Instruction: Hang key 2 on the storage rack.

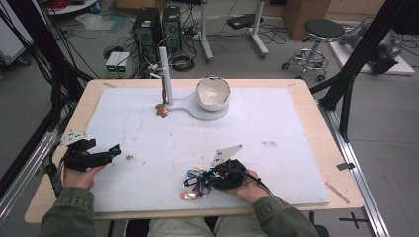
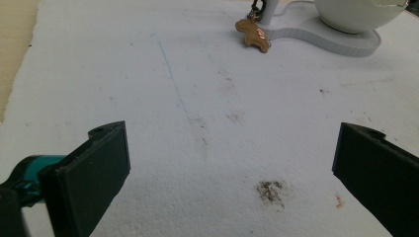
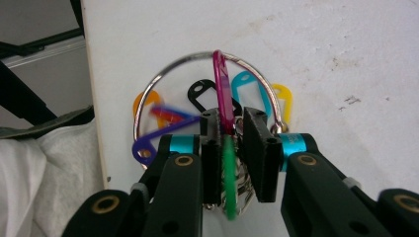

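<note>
A large metal ring (image 3: 207,59) carries several coloured plastic key tags (image 1: 196,180) near the table's front edge. My right gripper (image 3: 230,131) is shut on this bunch, its jaws pinching a magenta tag (image 3: 220,84) and a green one. In the high view the right gripper (image 1: 217,174) lies low at the front middle. My left gripper (image 1: 114,149) sits at the front left, open, with nothing but bare white mat between its fingers (image 2: 94,170). Farther back a small brown animal-shaped charm (image 2: 253,34) lies by a white stand (image 1: 166,76).
A white mat (image 1: 276,128) covers the wooden table. The stand's flat base (image 1: 207,112) holds a white bowl (image 1: 213,93) at the back middle. A dark smudge (image 2: 270,190) marks the mat ahead of the left gripper. Computers, cables and a stool stand on the floor beyond.
</note>
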Demonstrator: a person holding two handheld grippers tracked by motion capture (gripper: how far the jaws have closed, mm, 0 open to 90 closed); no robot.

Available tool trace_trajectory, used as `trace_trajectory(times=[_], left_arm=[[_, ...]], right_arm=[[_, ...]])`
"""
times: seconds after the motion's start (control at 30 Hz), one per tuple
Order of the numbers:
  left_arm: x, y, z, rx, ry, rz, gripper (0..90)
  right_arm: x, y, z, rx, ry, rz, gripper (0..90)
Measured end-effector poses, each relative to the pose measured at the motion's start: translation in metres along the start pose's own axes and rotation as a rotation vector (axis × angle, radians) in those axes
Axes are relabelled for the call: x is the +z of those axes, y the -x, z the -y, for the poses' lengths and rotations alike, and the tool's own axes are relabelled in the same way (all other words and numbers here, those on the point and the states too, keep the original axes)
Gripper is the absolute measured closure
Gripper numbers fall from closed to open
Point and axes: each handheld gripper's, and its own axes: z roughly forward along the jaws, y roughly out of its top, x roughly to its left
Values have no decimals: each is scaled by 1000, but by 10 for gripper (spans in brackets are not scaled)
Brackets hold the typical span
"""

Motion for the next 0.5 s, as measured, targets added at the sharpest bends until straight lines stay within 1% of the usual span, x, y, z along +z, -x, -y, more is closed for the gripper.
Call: trace_trajectory(times=[0.13, 0.23, 0.27, 0.3, 0.33, 0.37, 0.43, 0.5], left_arm=[[0, -1, 0, -3, 2, 0, 17], [0, 0, 0, -2, 3, 2, 17], [0, -1, 0, -2, 4, 2, 17], [0, -1, 0, -2, 3, 3, 17], [0, -1, 0, -6, 5, 4, 17], [0, -1, 0, -7, 7, 5, 17], [0, -1, 0, -9, 8, 5, 17], [0, -2, 0, -8, 8, 5, 17]], right_arm=[[-2, 0, -1, 17, -2, -7, 803], [-4, 1, -2, 38, 19, -20, 812], [-5, 2, -2, 45, 29, -21, 843], [-7, 2, -2, 50, 38, -19, 844], [-9, 3, -2, 65, 47, -28, 845], [-11, 3, -3, 67, 54, -29, 845], [-13, 4, -3, 71, 68, -19, 845], [-14, 5, -4, 86, 79, -16, 845]])
